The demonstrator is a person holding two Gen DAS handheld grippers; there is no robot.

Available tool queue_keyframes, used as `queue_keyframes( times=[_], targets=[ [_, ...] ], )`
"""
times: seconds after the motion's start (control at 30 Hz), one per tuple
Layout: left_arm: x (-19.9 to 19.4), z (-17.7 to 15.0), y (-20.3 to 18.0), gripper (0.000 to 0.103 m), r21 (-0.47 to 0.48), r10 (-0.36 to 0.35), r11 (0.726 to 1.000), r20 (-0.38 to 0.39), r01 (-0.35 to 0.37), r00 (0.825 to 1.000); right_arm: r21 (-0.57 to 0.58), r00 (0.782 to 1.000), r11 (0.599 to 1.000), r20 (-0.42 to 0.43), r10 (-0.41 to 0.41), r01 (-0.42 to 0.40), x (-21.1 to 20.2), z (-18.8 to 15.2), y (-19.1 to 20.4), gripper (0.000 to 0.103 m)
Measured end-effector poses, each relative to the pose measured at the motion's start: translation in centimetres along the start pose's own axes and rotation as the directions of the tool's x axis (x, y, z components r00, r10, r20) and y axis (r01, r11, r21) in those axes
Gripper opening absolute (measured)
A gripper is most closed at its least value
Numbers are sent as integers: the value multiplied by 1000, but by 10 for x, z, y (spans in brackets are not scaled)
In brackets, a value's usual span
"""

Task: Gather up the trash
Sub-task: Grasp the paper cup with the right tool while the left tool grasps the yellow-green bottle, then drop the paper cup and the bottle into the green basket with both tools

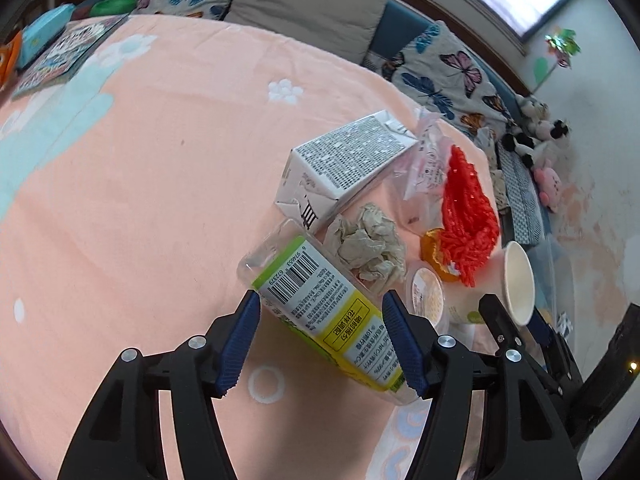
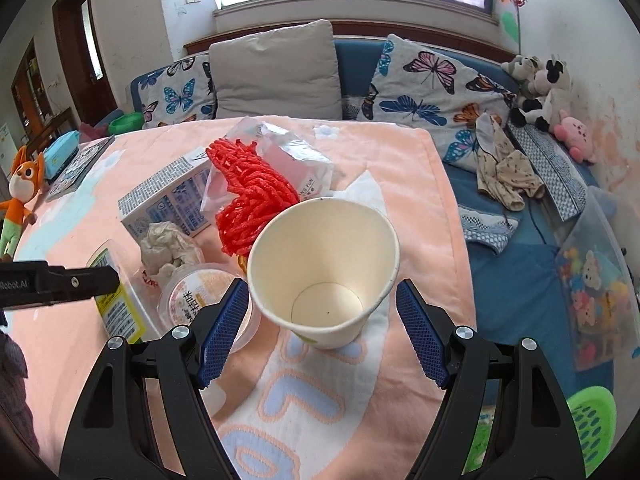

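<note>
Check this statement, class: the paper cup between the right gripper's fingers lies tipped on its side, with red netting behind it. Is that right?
Not quite. In the right wrist view the paper cup stands upright, its mouth open to the top, between the fingers of the right gripper. The red netting does lie behind it.

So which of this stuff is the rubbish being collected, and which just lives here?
Rubbish:
bottle
carton
crumpled paper
paper cup
red netting
plastic bag
lidded tub

Just lying about:
butterfly cushions
plush toys
fox toy
book
</note>
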State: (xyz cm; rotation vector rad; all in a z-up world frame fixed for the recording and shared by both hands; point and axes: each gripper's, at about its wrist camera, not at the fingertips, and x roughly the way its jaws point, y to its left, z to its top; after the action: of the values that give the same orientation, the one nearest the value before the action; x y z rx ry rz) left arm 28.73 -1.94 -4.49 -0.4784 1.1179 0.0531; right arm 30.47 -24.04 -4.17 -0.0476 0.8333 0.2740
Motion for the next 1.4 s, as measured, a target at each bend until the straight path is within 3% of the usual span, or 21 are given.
queue_keyframes(
  times=[0.33, 0.43, 0.57, 0.9, 1.1, 1.4],
  targets=[
    [19, 2, 4, 66, -195, 16, 981, -37, -23, 999, 26, 1000, 1000, -8, 10, -10, 13, 4, -3, 74],
    [23, 1, 6, 67, -235, 19, 972, -48, -30, 999, 31, 1000, 999, -9, 9, -9, 16, 5, -3, 66],
    [31, -2, 8, 67, -274, 23, 961, -66, -40, 998, 40, 1000, 999, -8, 17, -17, 16, 5, -5, 64],
    [20, -6, 5, 60, -184, -39, 983, -84, 23, 996, 34, 999, 999, 27, 20, -21, -17, -7, -12, 63],
    [1, -13, -2, 54, -68, -94, 994, -101, 87, 990, 37, 998, 999, 56, 17, -19, -55, -27, -19, 63],
    [-42, -48, -25, 51, 185, -120, 976, 12, 115, 993, 78, 995, 997, 96, -6, -1, -111, -69, -33, 63]
  ],
)
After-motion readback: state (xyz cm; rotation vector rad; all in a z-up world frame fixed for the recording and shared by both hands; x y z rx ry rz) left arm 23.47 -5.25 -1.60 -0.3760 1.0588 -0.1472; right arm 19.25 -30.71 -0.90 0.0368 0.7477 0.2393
